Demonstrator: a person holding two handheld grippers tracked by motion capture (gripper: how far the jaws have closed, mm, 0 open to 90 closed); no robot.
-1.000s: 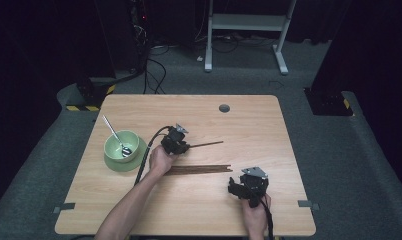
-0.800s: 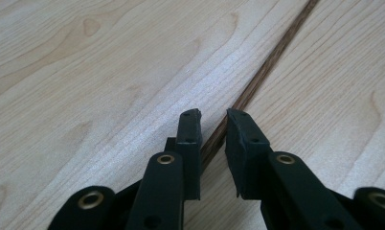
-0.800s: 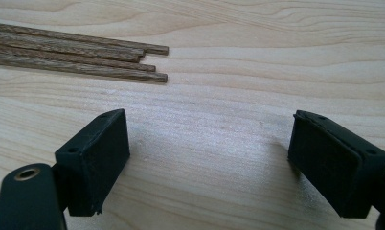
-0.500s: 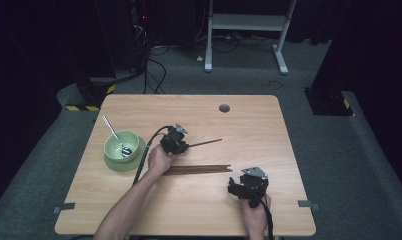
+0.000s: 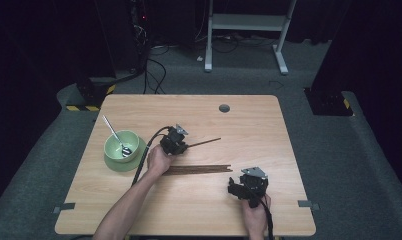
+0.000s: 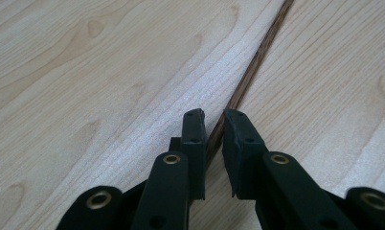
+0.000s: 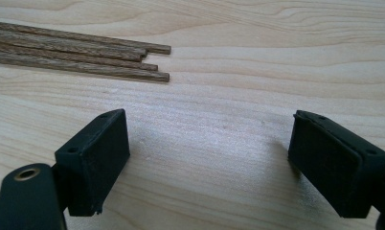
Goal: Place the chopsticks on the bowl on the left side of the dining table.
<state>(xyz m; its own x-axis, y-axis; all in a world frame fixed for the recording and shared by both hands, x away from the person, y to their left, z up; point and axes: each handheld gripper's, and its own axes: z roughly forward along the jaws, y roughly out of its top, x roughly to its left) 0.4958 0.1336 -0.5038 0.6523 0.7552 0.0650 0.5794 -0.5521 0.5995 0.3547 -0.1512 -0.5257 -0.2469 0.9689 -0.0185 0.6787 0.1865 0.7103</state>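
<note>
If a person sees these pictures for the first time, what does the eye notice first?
Probably the left gripper at mid-table, its jaws just closing on a dark chopstick. Next, the bundle of chopsticks lying just below it, and the green bowl with a spoon at the left.

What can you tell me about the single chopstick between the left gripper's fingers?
The single chopstick is a thin, dark brown wooden stick, straight and whole. It lies apart from the bundle of chopsticks, angled up and to the right in the high view. One end runs between the fingers of the left gripper, which have just been closing around it; the other end points away over the table.
</note>
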